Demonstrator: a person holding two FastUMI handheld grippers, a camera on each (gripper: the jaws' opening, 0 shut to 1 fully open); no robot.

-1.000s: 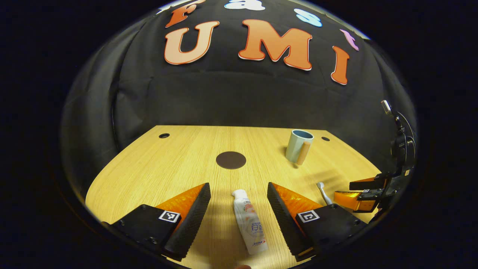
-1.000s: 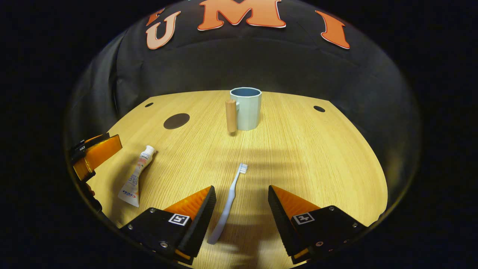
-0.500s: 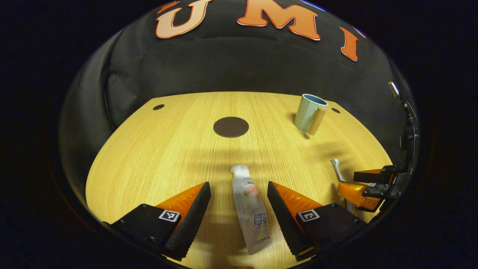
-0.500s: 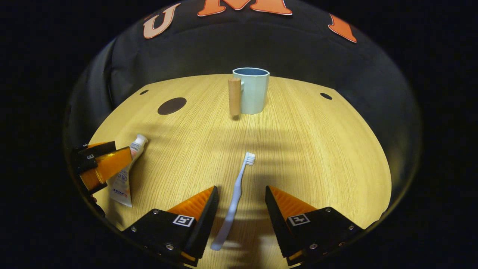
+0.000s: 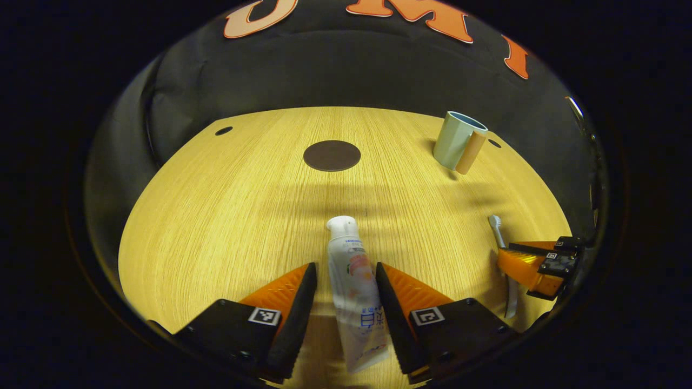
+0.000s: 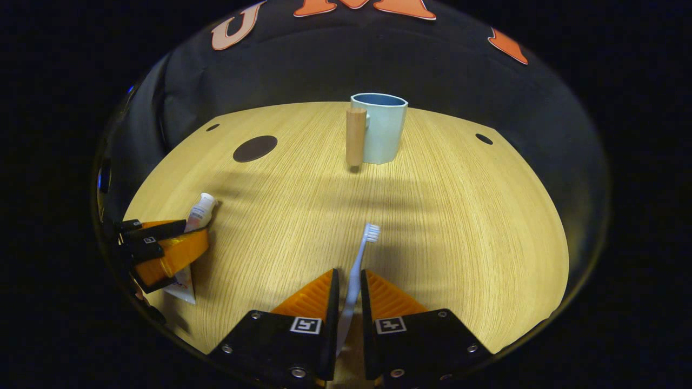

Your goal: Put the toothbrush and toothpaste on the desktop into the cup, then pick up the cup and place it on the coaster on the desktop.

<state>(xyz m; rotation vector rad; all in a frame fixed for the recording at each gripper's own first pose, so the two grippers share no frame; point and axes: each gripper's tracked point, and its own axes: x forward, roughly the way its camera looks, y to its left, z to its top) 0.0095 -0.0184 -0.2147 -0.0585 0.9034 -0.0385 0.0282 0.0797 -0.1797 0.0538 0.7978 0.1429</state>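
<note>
Left gripper view: the left gripper [image 5: 346,270] has narrowed since half a second ago, and its fingers now flank the white toothpaste tube [image 5: 354,292] closely at lower centre; the right one looks to be touching the tube, but a sliver of desk may remain beside the left one, so I cannot tell whether both press on it. The tube lies flat on the wooden desktop [image 5: 216,216], cap toward the dark round coaster [image 5: 331,155] at upper centre. Its print is too small to make out. The pale blue cup [image 5: 454,140] with a wooden handle stands upright at upper right. In the right gripper view, the right gripper [image 6: 348,281] has closed far more than before, both fingers pinching the handle of the toothbrush [image 6: 359,262], whose bristled head points up the frame toward the cup [image 6: 381,129]. At the left edge there, the left gripper [image 6: 173,251] sits over the tube [image 6: 199,212].
</note>
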